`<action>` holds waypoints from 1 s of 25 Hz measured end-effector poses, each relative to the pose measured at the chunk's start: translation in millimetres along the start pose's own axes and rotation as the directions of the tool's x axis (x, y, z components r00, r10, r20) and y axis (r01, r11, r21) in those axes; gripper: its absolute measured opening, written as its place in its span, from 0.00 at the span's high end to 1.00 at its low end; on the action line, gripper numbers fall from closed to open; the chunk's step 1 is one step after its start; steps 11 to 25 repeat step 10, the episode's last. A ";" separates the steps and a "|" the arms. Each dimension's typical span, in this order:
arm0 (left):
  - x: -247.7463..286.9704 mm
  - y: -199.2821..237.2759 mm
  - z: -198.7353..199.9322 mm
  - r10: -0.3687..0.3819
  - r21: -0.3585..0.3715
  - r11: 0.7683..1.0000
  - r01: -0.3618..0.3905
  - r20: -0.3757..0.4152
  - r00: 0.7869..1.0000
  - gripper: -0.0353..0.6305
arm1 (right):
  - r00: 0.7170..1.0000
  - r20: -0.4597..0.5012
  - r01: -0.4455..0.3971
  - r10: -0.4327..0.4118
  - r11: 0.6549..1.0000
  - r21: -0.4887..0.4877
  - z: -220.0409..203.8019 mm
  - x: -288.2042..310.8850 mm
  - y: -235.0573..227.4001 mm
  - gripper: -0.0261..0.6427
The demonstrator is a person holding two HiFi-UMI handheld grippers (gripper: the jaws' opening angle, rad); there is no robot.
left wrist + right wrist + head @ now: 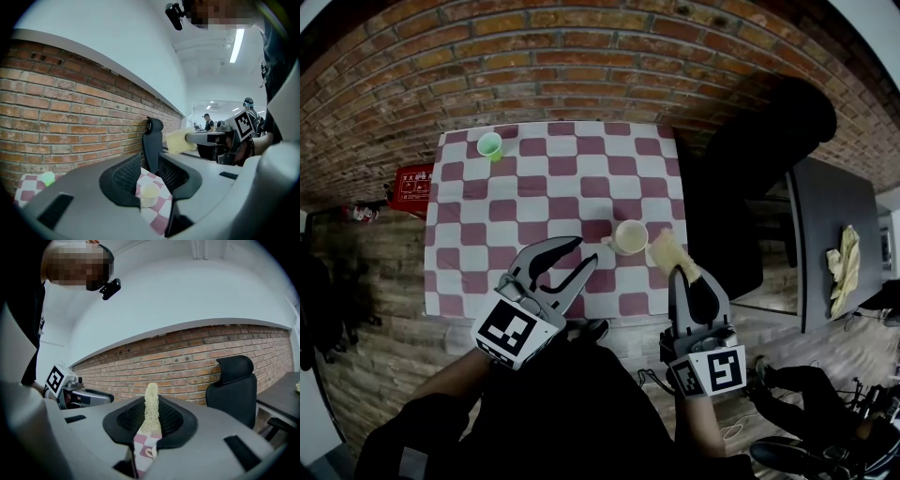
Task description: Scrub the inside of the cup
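The cup (630,236) stands on the bench (459,281), right of centre (toward the near edge), with the sponge (666,250) just right of it. A second cup (490,145) occupies the far left corner. A chair (759,141) stands right of the bench.

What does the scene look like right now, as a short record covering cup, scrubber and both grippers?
Cup: cream, upright on the checked table
Scrubber: yellow, fibrous, just right of the cup, not inside it
Right gripper: jaws shut on the scrubber
Left gripper: jaws open, empty, near the table's front edge
Also: green cup at the far left corner
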State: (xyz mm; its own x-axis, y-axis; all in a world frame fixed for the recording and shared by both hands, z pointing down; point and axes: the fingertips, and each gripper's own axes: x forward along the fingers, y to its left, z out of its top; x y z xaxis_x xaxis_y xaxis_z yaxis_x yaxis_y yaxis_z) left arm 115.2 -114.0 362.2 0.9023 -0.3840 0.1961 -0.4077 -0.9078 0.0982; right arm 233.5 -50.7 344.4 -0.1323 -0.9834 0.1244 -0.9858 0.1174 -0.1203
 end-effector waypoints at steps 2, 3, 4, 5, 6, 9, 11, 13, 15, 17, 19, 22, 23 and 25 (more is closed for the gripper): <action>0.6 0.0 -1.9 0.000 -0.002 1.000 0.000 -0.010 1.000 0.76 | 1.000 0.000 0.002 -0.002 1.000 0.000 -0.4 -0.3 -1.4 0.85; 0.5 -0.2 -3.4 -0.002 -0.002 1.000 0.002 -0.023 1.000 0.76 | 1.000 0.000 0.004 -0.004 1.000 0.002 -0.2 -0.3 -2.0 0.85; 0.4 -0.5 -4.8 -0.004 -0.003 1.000 0.004 -0.038 0.999 0.76 | 1.000 -0.001 0.007 -0.007 1.000 0.007 0.2 -0.2 -2.4 0.85; 0.5 -0.6 -5.1 -0.005 -0.003 1.000 0.005 -0.043 0.999 0.76 | 1.000 -0.002 0.009 -0.009 1.000 0.010 0.5 0.0 -2.7 0.85; 0.8 -0.7 -5.1 -0.005 -0.003 1.000 0.005 -0.044 0.999 0.76 | 1.000 -0.003 0.008 -0.008 1.000 0.009 0.7 0.0 -2.7 0.85; 0.9 -1.3 -8.1 -0.008 -0.006 1.000 0.008 -0.065 0.998 0.76 | 1.000 -0.004 0.005 -0.005 1.000 0.005 0.2 -0.4 -2.8 0.85; 0.9 -1.4 -9.2 -0.010 -0.007 1.000 0.009 -0.072 0.997 0.76 | 1.000 -0.004 0.005 -0.005 1.000 0.005 0.0 -0.5 -2.8 0.85; 0.9 -1.4 -9.2 -0.010 -0.007 1.000 0.009 -0.072 0.997 0.76 | 1.000 -0.004 0.005 -0.005 1.000 0.005 0.0 -0.5 -2.8 0.85; 0.9 -1.4 -9.2 -0.010 -0.007 1.000 0.009 -0.072 0.997 0.76 | 1.000 -0.004 0.005 -0.005 1.000 0.005 0.0 -0.5 -2.8 0.85; 0.9 -1.4 -9.2 -0.010 -0.007 1.000 0.009 -0.072 0.997 0.76 | 1.000 -0.004 0.005 -0.005 1.000 0.005 0.0 -0.5 -2.8 0.85; 0.9 -1.4 -9.2 -0.010 -0.007 1.000 0.009 -0.072 0.997 0.76 | 1.000 -0.004 0.005 -0.005 1.000 0.005 0.0 -0.5 -2.8 0.85; 0.9 -1.4 -9.2 -0.010 -0.007 1.000 0.009 -0.072 0.997 0.76 | 1.000 -0.004 0.005 -0.005 1.000 0.005 0.0 -0.5 -2.8 0.85; 0.9 -1.4 -9.2 -0.010 -0.007 1.000 0.009 -0.072 0.997 0.76 | 1.000 -0.004 0.005 -0.005 1.000 0.005 0.0 -0.5 -2.8 0.85; 0.9 -1.4 -9.2 -0.010 -0.007 1.000 0.009 -0.072 0.997 0.76 | 1.000 -0.004 0.005 -0.005 1.000 0.005 0.0 -0.5 -2.8 0.85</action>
